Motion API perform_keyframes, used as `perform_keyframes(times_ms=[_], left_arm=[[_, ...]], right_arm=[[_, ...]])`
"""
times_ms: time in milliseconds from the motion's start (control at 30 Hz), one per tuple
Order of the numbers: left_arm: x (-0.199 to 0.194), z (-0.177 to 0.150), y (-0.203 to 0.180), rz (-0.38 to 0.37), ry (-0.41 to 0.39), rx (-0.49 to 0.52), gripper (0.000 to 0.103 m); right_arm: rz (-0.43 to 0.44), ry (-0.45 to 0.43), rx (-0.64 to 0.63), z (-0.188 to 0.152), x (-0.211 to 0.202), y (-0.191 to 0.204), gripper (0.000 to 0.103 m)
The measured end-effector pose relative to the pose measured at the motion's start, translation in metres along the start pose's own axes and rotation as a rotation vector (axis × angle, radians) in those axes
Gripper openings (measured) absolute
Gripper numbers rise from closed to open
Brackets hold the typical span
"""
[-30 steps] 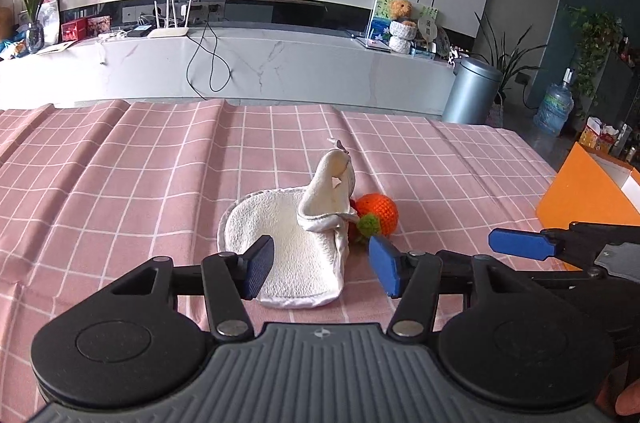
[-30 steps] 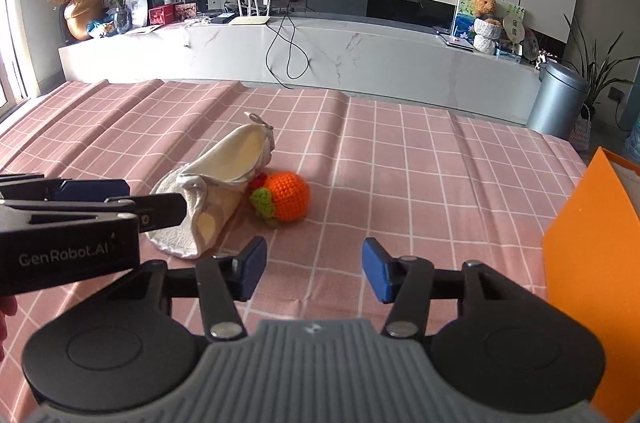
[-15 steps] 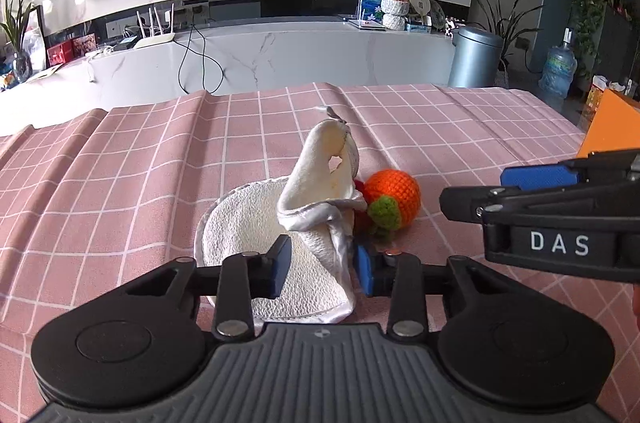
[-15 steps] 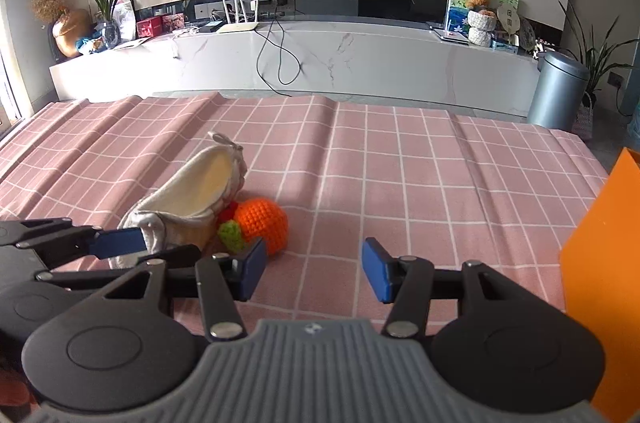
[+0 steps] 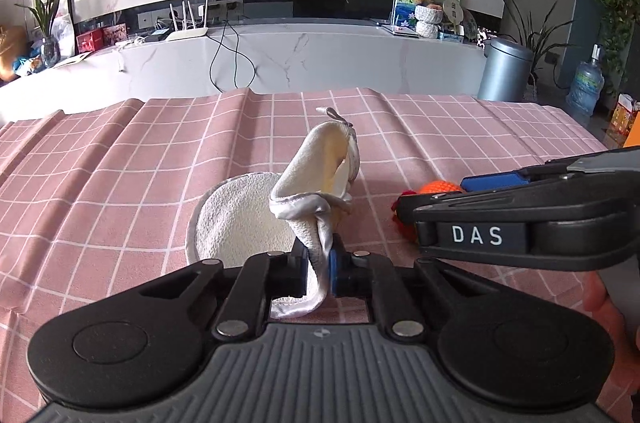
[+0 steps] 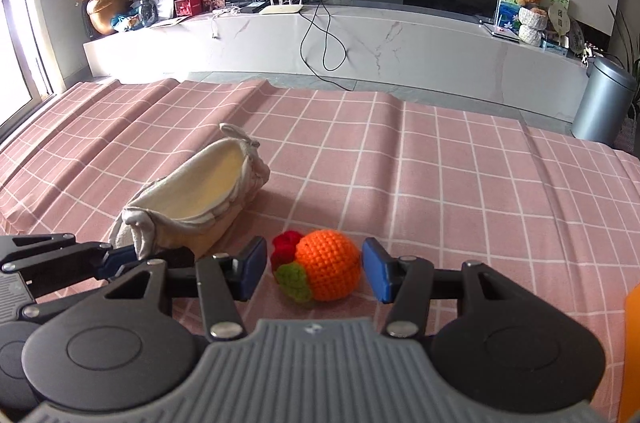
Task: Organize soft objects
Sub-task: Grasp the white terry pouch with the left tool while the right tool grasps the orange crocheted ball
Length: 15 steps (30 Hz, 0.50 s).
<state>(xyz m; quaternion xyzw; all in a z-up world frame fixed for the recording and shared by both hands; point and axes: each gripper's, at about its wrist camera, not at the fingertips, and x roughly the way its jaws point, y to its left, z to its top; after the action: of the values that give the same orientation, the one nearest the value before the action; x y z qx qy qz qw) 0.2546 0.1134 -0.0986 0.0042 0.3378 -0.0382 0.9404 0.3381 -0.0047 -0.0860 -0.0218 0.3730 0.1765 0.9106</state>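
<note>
White terry cloth [image 5: 256, 219] is seen in the left wrist view, its near fold pinched between the closed fingers of the left gripper [image 5: 318, 269]; the rest is draped on the pink checked tablecloth [image 5: 120, 175]. In the right wrist view, the crocheted orange ball [image 6: 326, 271] is framed by the right gripper [image 6: 314, 269], fingers held apart on either side, not touching.

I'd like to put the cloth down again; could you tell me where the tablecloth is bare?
Bare: the checked tablecloth right of and beyond the crochet orange, and left of the cloth. Crowded: the near centre, where cloth, orange and both hand-held grippers, left and right, meet.
</note>
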Motion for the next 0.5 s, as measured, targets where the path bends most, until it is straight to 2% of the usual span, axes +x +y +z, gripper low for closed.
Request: perform_keyframes(times_ms=[100, 167, 233, 333, 400, 433, 500], left_arm=[[0.000, -0.003, -0.002, 0.025, -0.027, 0.026, 0.028], [0.002, -0.005, -0.005, 0.044, -0.045, 0.054, 0.047], [0.004, -0.008, -0.009, 0.054, -0.058, 0.084, 0.048], [0.007, -0.009, -0.012, 0.051, -0.049, 0.102, 0.047], [0.009, -0.009, -0.012, 0.038, -0.035, 0.100, 0.031], [0.010, -0.008, -0.012, 0.031, -0.026, 0.098, 0.018], [0.008, -0.008, -0.013, 0.035, -0.032, 0.099, 0.012]], right_arm=[[-0.005, 0.005, -0.001, 0.002, 0.006, 0.000, 0.052], [0.000, 0.007, 0.003, 0.003, 0.007, -0.001, 0.052], [0.007, 0.018, 0.009, 0.003, 0.008, -0.002, 0.053], [0.009, 0.022, 0.011, 0.002, 0.008, -0.001, 0.052], [0.008, 0.026, 0.018, 0.001, 0.005, -0.002, 0.051], [0.008, 0.030, 0.020, 0.000, 0.003, -0.002, 0.051], [0.003, 0.033, 0.017, -0.003, -0.003, -0.002, 0.051]])
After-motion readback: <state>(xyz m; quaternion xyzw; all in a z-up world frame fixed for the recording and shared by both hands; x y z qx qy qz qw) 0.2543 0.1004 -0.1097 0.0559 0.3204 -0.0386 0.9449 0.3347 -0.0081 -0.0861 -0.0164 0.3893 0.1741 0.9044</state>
